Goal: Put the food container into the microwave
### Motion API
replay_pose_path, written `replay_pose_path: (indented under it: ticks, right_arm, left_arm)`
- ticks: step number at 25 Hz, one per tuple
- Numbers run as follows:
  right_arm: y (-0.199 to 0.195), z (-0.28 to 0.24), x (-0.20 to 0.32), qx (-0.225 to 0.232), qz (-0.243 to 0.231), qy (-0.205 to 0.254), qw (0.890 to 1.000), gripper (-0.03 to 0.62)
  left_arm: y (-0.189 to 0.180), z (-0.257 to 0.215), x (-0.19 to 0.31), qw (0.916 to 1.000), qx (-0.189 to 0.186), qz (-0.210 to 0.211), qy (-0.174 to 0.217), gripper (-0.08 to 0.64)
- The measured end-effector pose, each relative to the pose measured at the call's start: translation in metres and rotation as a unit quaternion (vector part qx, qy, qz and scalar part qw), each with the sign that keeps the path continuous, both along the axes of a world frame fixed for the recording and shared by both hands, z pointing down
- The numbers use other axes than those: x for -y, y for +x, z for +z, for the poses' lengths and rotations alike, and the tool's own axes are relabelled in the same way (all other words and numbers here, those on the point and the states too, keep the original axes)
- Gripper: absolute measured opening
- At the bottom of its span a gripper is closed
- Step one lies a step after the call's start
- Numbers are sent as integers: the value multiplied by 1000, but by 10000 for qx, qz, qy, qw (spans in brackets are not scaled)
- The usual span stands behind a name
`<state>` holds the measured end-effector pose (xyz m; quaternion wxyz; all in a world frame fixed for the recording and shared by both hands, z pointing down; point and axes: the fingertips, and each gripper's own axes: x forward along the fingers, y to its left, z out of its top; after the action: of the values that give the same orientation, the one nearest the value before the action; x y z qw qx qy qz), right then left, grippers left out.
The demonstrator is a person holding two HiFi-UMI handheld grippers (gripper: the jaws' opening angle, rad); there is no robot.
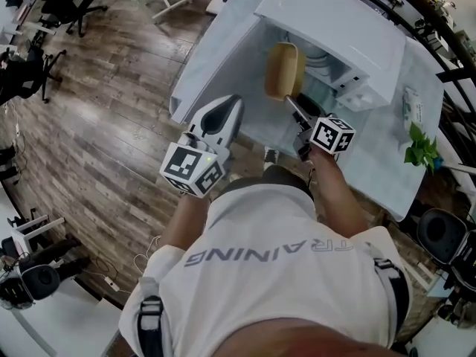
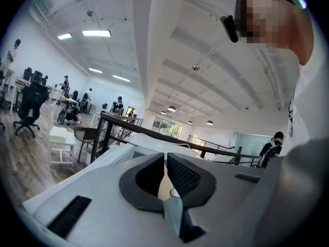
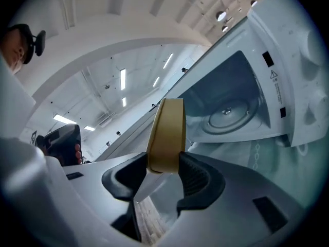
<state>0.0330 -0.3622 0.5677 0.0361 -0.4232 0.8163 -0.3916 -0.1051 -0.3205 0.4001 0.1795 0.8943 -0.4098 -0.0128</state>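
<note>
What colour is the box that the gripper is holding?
The food container is tan, a light brown. It shows best in the right gripper view.

A leafy green plant (image 1: pixel 421 146) sits at the right edge of the pale tabletop (image 1: pixel 372 162). Black office chairs (image 1: pixel 71 2) stand on the wooden floor (image 1: pixel 97 140), well apart from it.

the food container (image 1: pixel 282 70) looks matt and tan. the microwave (image 1: pixel 335 17) is smooth, glossy white. the floor (image 1: pixel 111 125) is dark grained wood.
</note>
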Motion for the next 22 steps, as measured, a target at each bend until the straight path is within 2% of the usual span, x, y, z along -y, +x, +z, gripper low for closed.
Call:
replay_pose_path:
  ticks: [8, 16, 22]
  right_arm:
    - [29, 22, 51, 118, 566, -185, 9982, 207]
    - [44, 35, 88, 194, 765, -297, 9964, 207]
    - [48, 33, 115, 127, 945, -113, 9954, 207]
  left_arm:
    - [6, 17, 17, 9997, 112, -48, -215, 46]
    - [24, 21, 33, 9995, 150, 82, -266, 46]
    - [23, 23, 40, 9994, 109, 32, -331, 46]
